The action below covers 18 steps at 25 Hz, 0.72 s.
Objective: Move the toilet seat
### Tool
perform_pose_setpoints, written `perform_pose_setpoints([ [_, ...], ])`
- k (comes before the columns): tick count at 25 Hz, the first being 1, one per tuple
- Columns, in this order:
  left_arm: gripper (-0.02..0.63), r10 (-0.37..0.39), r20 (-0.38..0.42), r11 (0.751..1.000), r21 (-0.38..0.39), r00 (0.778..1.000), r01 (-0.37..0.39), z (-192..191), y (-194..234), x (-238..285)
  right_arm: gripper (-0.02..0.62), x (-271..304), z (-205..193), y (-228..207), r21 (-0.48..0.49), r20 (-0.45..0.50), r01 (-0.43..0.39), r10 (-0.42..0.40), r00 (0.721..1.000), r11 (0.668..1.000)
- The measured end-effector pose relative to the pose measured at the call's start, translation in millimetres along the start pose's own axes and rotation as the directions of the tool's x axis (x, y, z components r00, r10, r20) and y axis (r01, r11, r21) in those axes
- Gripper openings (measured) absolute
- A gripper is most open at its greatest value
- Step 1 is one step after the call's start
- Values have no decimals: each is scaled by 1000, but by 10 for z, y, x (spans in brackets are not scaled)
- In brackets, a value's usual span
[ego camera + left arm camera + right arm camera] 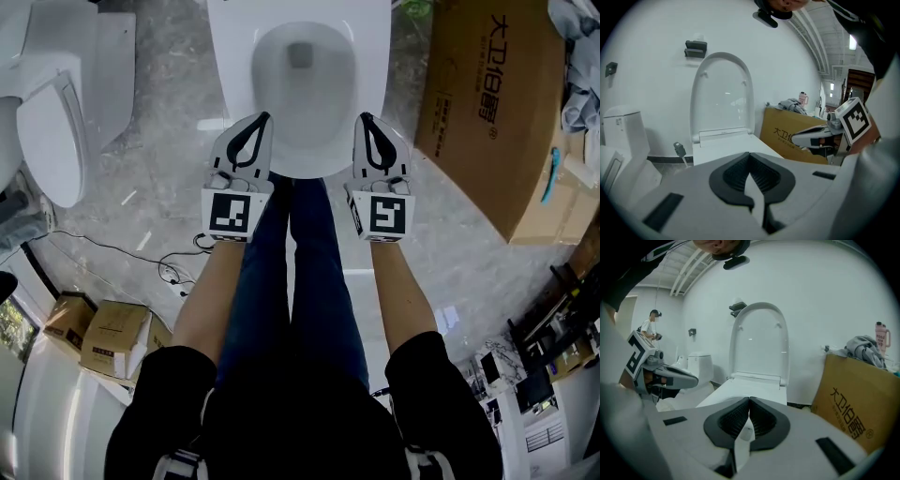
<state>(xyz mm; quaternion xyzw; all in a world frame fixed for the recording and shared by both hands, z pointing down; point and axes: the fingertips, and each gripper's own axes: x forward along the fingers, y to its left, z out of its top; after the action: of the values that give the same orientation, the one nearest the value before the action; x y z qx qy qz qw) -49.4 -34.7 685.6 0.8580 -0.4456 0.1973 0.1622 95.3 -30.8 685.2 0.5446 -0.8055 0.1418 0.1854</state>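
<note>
Far left, a spare toilet point(58, 105) stands on the floor point(159, 202), out of the way. The left hand-held gripper point(262, 119) is clenched with nothing between its jaws, and it hangs over the left front edge of the main toilet point(300, 155). The toilet seat point(723, 93) is up. It stands upright at the back of the bowl point(302, 80) and leans toward the wall point(651, 79), well apart from both tools. The right hand-held gripper point(364, 119) is clenched too, also empty, and mirrors the left one over the right front edge. The person's legs point(305, 272) are between them. They are probably paired like this so both can reach the raised seat evenly. Shut jaws suggest nudging it down rather than pinching. At right, a cardboard box point(497, 112) sits close beside the toilet, so that side is tight.
</note>
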Motion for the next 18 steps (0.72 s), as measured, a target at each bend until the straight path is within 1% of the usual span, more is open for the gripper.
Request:
perform_pose_setpoints([
  [5, 6, 13, -65, 1000, -10, 998, -14, -302, 43, 18, 21, 13, -338, -31, 8, -70, -6, 7, 998, 1000],
  [13, 6, 5, -149, 999, -34, 989, -10, -719, 42, 17, 21, 13, -664, 4, 21, -139, -24, 26, 990, 1000],
  [16, 6, -8, -190, 1000, -15, 982, 5, -880, -2, 3, 21, -8, -815, 24, 22, -177, -30, 33, 984, 999],
  [18, 6, -17, -213, 1000, -16, 977, 14, -976, -15, -15, 21, -28, -892, 28, 29, -196, -27, 32, 980, 999],
])
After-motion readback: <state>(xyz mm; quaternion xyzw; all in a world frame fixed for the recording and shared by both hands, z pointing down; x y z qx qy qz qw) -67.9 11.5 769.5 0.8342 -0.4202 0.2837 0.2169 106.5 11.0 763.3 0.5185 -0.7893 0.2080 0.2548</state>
